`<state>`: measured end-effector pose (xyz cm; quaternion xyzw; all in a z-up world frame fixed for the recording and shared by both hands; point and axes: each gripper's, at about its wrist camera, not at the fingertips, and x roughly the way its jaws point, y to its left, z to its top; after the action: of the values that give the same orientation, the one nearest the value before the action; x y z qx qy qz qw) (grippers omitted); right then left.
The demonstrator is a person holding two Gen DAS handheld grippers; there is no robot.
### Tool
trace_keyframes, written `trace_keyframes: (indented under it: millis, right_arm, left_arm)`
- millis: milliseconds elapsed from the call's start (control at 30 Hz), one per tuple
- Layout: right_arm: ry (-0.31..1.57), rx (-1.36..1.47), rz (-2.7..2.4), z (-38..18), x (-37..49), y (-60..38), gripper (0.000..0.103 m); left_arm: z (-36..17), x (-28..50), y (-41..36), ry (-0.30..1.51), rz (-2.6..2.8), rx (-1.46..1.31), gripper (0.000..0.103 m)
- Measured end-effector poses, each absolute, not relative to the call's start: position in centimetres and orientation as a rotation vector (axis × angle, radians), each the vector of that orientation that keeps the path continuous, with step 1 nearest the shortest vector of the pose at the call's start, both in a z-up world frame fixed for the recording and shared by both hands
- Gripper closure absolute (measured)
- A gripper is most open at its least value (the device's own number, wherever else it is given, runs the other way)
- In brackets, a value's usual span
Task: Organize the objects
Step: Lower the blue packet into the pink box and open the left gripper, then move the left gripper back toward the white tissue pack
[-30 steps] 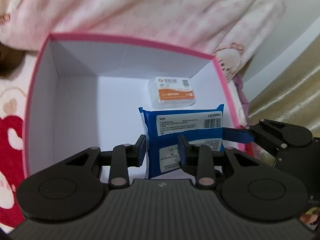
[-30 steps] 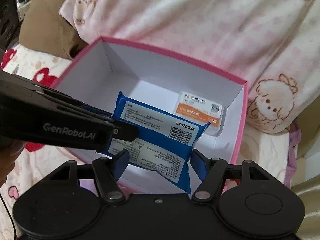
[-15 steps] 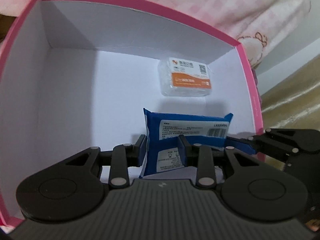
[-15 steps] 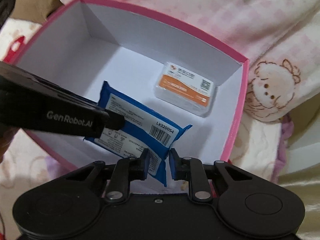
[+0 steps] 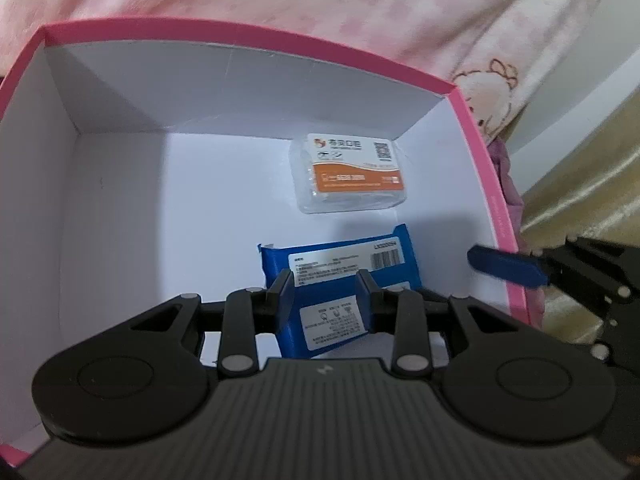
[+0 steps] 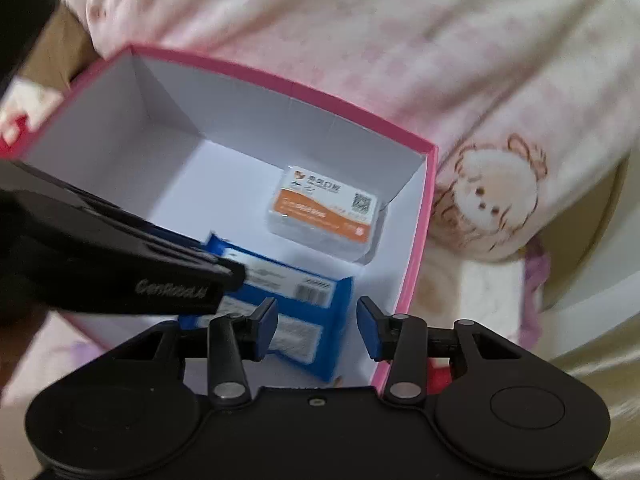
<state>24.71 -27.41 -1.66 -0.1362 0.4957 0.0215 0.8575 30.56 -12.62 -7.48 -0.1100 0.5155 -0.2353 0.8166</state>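
Inside the pink box (image 5: 486, 152), the left gripper (image 5: 325, 294) grips the blue packet (image 5: 340, 276) beside a clear case (image 5: 350, 178); the right gripper (image 6: 316, 326), fingers just reopened and clear of the packet, leaves the release as next.

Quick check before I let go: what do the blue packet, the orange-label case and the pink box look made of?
Blue packet: likely soft plastic film, slightly glossy, with crimped end seams and stuck-on white labels.
Orange-label case: looks like clear rigid plastic, with see-through edges and rounded corners under a paper label.
Pink box: probably cardboard, matte white inside with folded corners and a pink rim.
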Motion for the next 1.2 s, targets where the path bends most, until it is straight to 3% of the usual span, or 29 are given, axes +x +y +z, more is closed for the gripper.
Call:
trace_keyframes:
  millis: [300,600,967,1200]
  right_arm:
    - [0.960,-0.052,0.187,0.8,20.2,-29.9,0.055]
    - [0.941,0.049,0.256,4.8,15.9,-30.8,0.054]
    - [0.870,0.018,0.342,10.1,9.5,-29.2,0.053]
    - [0.876,-0.083,0.428,10.7,5.0,-26.3,0.053]
  left_arm:
    - [-4.3,29.2,-11.5,1.116,-0.549,-0.152,0.069]
    - [2.9,24.0,-10.6,1.029,-0.598,-0.010,0.062]
    - [8.9,17.9,-8.5,1.025,-0.654,0.060,0.061]
    - [9.4,14.0,-8.2,1.004,-0.679,0.125,0.058]
